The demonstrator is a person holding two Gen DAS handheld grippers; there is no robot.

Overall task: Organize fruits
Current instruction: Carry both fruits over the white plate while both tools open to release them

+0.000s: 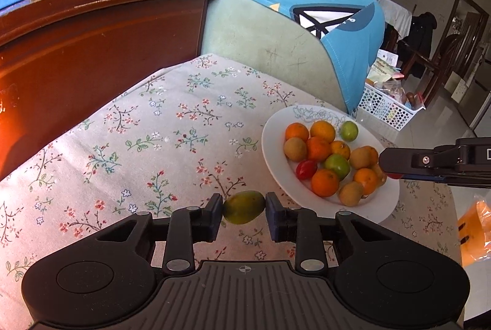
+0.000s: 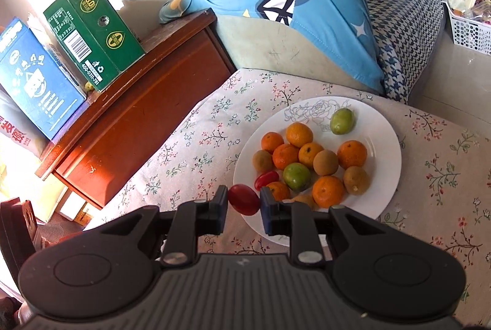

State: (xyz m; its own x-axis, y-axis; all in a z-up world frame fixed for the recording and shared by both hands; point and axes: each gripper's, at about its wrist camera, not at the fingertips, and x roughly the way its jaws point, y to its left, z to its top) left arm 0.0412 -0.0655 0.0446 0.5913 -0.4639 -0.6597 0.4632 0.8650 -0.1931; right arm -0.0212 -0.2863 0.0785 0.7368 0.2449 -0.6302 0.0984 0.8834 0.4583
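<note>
A white plate (image 1: 276,158) (image 2: 389,146) on the floral tablecloth holds several oranges, brown fruits, two green fruits and a red tomato (image 1: 306,169) (image 2: 266,179). My left gripper (image 1: 244,212) is shut on a green-yellow fruit (image 1: 244,207) and holds it over the cloth, left of the plate's near rim. My right gripper (image 2: 244,201) is shut on a red tomato (image 2: 244,199) over the plate's near-left rim. The right gripper also shows in the left wrist view (image 1: 389,169), over the plate's right edge.
A dark wooden cabinet (image 1: 101,32) (image 2: 138,115) stands left of the table, with green (image 2: 92,35) and blue (image 2: 33,75) boxes on top. A sofa with a blue cushion (image 1: 307,1) (image 2: 288,1) lies behind. A white perforated basket (image 1: 386,107) sits on the floor at right.
</note>
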